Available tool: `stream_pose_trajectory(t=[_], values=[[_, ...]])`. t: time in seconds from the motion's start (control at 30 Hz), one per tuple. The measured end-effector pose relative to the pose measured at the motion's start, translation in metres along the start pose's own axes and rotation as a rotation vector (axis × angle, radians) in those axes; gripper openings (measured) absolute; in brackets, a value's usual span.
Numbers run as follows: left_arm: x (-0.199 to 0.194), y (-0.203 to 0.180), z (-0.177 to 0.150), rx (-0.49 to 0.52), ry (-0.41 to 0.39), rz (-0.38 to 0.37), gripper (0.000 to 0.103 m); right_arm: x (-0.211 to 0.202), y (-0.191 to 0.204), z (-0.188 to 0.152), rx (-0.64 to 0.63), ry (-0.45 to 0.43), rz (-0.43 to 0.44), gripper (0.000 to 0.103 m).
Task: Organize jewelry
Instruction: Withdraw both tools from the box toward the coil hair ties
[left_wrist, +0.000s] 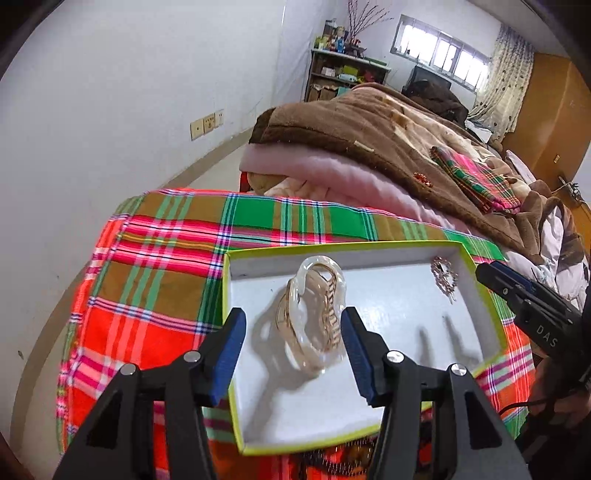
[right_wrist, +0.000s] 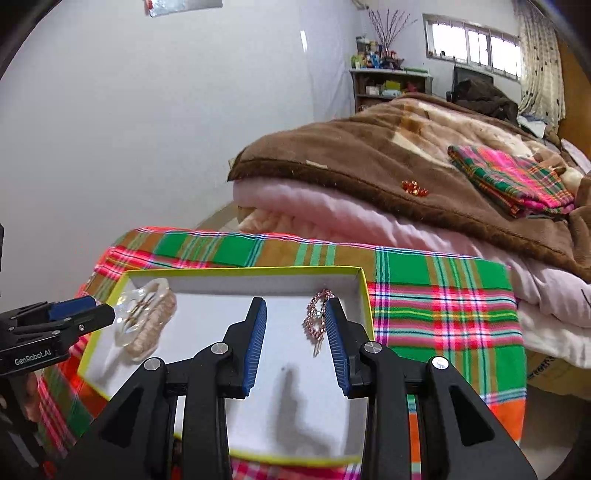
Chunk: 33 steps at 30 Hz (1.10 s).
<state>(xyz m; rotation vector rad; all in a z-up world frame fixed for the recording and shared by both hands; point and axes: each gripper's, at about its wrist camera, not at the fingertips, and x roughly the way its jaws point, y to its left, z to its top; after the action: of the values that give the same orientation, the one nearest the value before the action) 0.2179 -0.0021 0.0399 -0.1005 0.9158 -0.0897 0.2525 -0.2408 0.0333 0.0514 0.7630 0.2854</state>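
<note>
Jewelry sits in the green-rimmed box (left_wrist: 236, 406): clear hair claw (left_wrist: 317, 314), beaded hairpin (right_wrist: 317, 317). I see left gripper (left_wrist: 293, 350) and right gripper (right_wrist: 295, 343) both released, empty. Claw looks slick, rigid; I'd pinch its spine. Hairpin light, snag-prone; take its metal clip.

Left black tongs with blue ribbed pads (left_wrist: 293, 354): parted, angled downward, nothing pressed between. Right black tongs with blue ribbed pads (right_wrist: 295, 343): likewise parted, tilted downward, gripping nothing, just beside the left.
</note>
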Motion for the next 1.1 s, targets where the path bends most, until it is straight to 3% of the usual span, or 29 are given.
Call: stream_pose_trajectory(t=[0.1,0.2,0.57,0.8,0.97,1.1], values=[[-0.013,-0.001,-0.008,0.01,-0.025,0.009,0.056,-0.015,0.003,-0.006,0.004,-0.02,0.007,0.035],[-0.025,0.0,-0.018,0.007,-0.05,0.012,0.056,-0.031,0.006,-0.014,0.014,-0.047,0.02,0.046],[-0.051,0.003,-0.048,0.03,-0.068,0.027,0.057,-0.07,0.017,-0.051,0.002,-0.076,0.027,0.047],[-0.052,0.01,-0.076,0.007,-0.035,-0.004,0.057,-0.084,0.011,-0.078,0.002,-0.063,0.018,0.047],[-0.053,0.021,-0.095,-0.042,0.002,-0.083,0.064,-0.087,0.003,-0.099,0.006,-0.029,0.007,0.047],[-0.055,0.027,-0.103,-0.071,0.019,-0.043,0.064,-0.081,-0.006,-0.116,0.027,0.03,-0.014,0.047]])
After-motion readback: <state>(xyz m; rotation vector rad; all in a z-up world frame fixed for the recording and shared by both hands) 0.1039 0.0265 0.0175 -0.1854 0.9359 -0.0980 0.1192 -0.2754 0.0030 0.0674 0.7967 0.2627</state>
